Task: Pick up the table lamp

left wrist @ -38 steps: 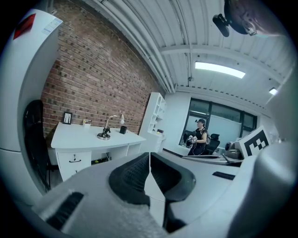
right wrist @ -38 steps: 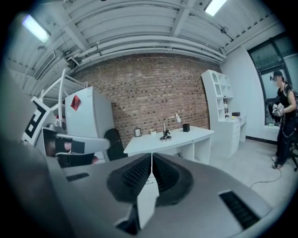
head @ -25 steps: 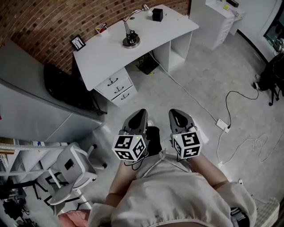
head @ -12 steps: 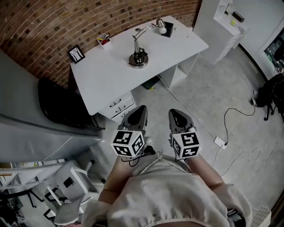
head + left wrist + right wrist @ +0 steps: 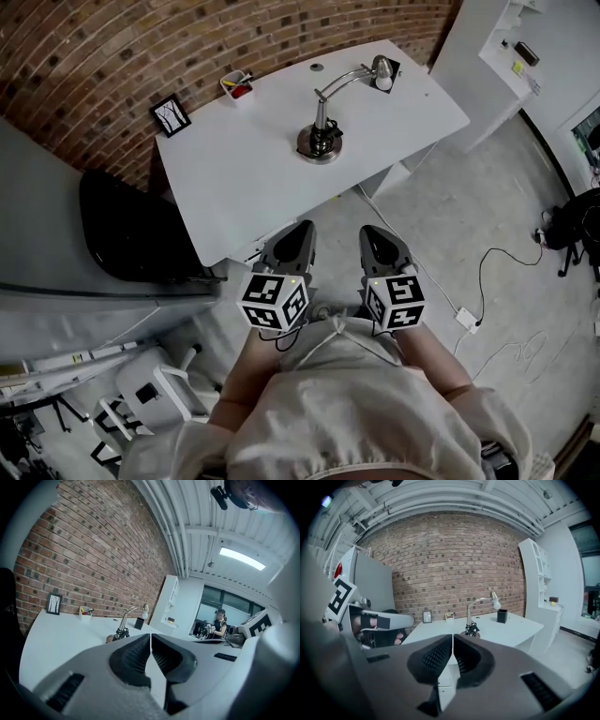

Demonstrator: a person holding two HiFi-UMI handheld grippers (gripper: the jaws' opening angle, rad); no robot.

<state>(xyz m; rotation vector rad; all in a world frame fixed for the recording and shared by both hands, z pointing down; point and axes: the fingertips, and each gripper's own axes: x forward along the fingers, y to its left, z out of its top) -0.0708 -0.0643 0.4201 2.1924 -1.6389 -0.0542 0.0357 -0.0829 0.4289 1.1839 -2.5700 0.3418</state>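
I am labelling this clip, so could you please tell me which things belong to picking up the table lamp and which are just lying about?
For the job: table lamp, white desk, left gripper, right gripper (both shut, empty).
Lying about: picture frame, pen tray, power strip.

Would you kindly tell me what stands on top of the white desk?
A table lamp mid-desk, a picture frame and a pen cup by the brick wall, and a black box, partly covered by the lamp head.
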